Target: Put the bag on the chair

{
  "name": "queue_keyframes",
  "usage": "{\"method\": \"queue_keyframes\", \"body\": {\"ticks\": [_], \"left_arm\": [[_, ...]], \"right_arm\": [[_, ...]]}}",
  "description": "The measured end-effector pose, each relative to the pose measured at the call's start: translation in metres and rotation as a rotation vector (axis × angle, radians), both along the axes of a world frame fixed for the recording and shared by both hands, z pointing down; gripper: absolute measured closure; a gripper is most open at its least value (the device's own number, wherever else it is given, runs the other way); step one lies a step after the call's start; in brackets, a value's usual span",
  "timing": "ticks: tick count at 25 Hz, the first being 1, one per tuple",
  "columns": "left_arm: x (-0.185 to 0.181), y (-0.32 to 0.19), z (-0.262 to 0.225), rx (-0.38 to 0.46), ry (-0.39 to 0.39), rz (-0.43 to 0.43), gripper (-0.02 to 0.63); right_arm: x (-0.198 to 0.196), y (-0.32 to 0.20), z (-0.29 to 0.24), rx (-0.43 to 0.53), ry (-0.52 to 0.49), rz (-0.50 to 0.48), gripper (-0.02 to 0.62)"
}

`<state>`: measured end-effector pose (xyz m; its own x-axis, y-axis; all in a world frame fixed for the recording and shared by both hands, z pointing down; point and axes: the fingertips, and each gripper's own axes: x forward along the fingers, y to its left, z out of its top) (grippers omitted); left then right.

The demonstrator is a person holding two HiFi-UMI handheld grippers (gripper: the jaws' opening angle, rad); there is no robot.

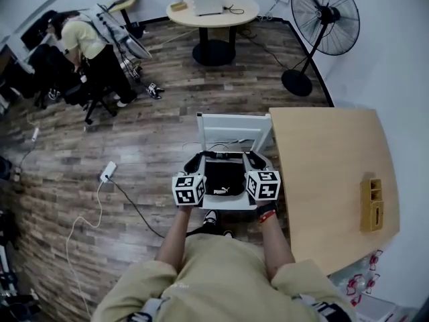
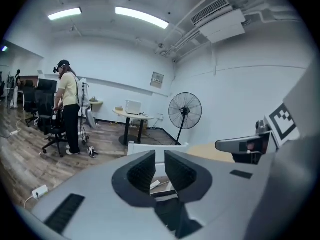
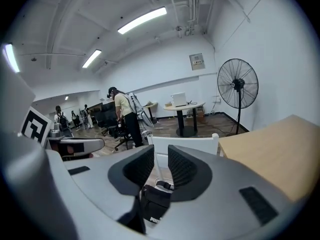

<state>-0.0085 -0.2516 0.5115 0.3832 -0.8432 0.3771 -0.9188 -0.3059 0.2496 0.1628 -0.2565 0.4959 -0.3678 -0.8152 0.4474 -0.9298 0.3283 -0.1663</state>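
A black bag (image 1: pixel 224 178) with a white logo lies on the seat of a white chair (image 1: pixel 233 123) straight below me. My left gripper (image 1: pixel 196 158) hovers over the bag's left end and my right gripper (image 1: pixel 255 158) over its right end. In the left gripper view the pads (image 2: pixel 145 170) stand a narrow gap apart with only the chair back (image 2: pixel 150 146) showing through. The right gripper (image 3: pixel 161 161) also shows a narrow empty gap, with the bag (image 3: pixel 156 204) and its strap lying just below the jaws. Neither gripper presses on anything.
A wooden table (image 1: pixel 332 173) stands right beside the chair, with a yellow box (image 1: pixel 372 203) on it. A power strip (image 1: pixel 107 172) and cables lie on the floor at left. Farther off are a round table (image 1: pixel 213 12), a standing fan (image 1: pixel 325 19) and a person (image 1: pixel 84 42).
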Motion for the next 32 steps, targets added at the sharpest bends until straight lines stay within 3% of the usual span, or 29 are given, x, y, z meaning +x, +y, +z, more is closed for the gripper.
{"method": "queue_keyframes", "body": {"ticks": [7,16,32], "left_arm": [[0.005,-0.015,-0.054,0.137,-0.082,0.029,0.563],[0.016,-0.030,-0.102,0.255,-0.091,0.054,0.584],[0.031,-0.050,-0.115,0.284,-0.055,0.071,0.588]], "right_arm": [[0.005,-0.013,-0.052,0.119,-0.014,0.026,0.529],[0.005,-0.022,-0.093,0.226,-0.030,0.039,0.552],[0.045,-0.032,-0.110,0.276,-0.032,0.121,0.573]]}}
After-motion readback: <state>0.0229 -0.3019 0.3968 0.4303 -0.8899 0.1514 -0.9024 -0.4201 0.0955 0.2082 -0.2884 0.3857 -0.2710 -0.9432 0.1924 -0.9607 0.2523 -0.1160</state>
